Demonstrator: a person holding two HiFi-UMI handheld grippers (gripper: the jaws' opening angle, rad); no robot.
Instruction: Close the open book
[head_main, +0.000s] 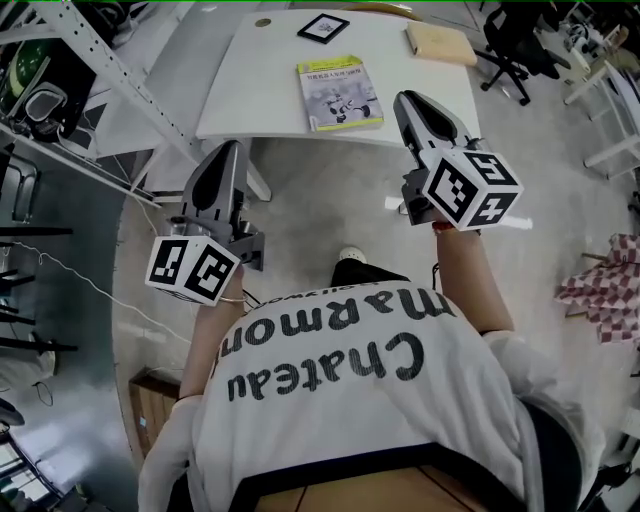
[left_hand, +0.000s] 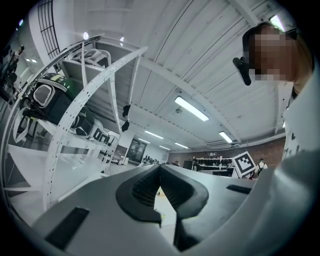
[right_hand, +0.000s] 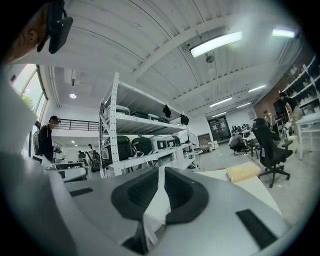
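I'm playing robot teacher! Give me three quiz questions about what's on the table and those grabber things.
1. True or false: the book on the white table lies open.
2. In the head view, which sits closer to the book? A: left hand-held gripper. B: right hand-held gripper.
3. Fill in: both hand-held grippers' jaws are ___.
Key: 1 false, it is closed, cover up. 2 B. 3 shut, with nothing held.

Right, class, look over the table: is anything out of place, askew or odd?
Nothing much. The book lies closed and flat near the front edge of the table. Only the black-framed card sits turned at an angle to the table's edges; the tan pad is slightly skewed too.
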